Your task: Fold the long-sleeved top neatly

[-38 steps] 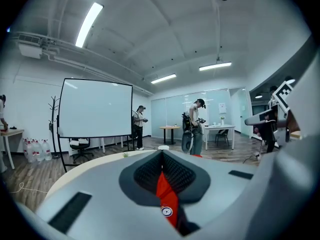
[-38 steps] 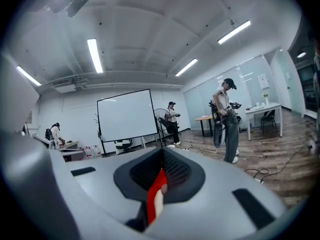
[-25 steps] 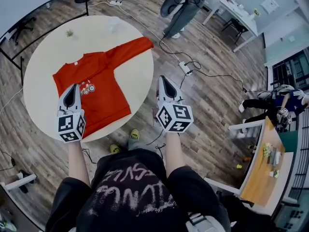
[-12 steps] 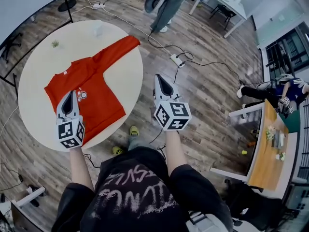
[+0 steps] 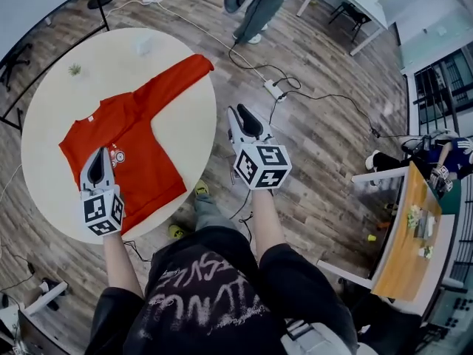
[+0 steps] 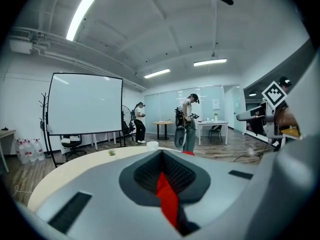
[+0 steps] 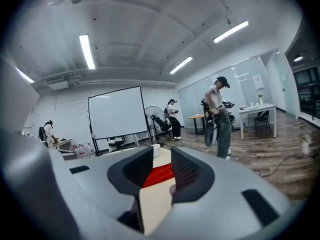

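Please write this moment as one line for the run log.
top: lying on table | left gripper: shut, over top | right gripper: jaws just opening, empty, beside table

Round table (image 5: 186,124) — whiteboard (image 6: 85,104), power strip (image 5: 275,89)

Held out forward, near level — left gripper (image 5: 97,155), fingers pressed together; right gripper (image 5: 242,114), fingers just now parting, nothing between them.

Red long-sleeved top (image 5: 140,161) flat on table (image 5: 185,117)
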A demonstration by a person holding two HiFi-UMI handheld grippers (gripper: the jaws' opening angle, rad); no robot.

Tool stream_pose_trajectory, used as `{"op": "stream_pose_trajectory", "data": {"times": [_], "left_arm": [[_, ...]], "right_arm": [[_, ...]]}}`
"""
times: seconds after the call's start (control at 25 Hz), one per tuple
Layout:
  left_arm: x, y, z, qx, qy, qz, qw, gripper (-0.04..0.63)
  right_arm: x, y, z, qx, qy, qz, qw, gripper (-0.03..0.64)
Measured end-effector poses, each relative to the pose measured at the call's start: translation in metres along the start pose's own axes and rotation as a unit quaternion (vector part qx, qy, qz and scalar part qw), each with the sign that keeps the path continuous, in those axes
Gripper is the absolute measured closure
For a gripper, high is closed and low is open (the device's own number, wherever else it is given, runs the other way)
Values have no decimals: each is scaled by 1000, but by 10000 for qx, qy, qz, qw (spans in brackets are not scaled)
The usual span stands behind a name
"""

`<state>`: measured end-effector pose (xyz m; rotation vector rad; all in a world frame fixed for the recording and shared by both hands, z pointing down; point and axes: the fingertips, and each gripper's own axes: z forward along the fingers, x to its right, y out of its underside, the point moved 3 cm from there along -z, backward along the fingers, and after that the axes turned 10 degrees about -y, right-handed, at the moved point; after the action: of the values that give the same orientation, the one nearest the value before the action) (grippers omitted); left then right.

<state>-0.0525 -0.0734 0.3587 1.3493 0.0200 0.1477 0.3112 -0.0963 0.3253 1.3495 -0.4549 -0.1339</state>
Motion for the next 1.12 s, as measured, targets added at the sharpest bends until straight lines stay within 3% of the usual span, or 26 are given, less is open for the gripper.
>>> {"op": "stream_pose_trajectory", "data": {"times": [0.44,0.96,1.12], "left_arm": [[14,27,77,-676,-496,-29,9965,583],[40,53,147,-1287,-609,479,9887,583],[36,63,166,-1465,-663,519,9856,583]], "right_arm": [[88,23,119,-694,-469,324,9960,419],[190,94,237,-1499,-794,922,9812,367],[220,130,266,-1839,-699,633,9784,367]]}}
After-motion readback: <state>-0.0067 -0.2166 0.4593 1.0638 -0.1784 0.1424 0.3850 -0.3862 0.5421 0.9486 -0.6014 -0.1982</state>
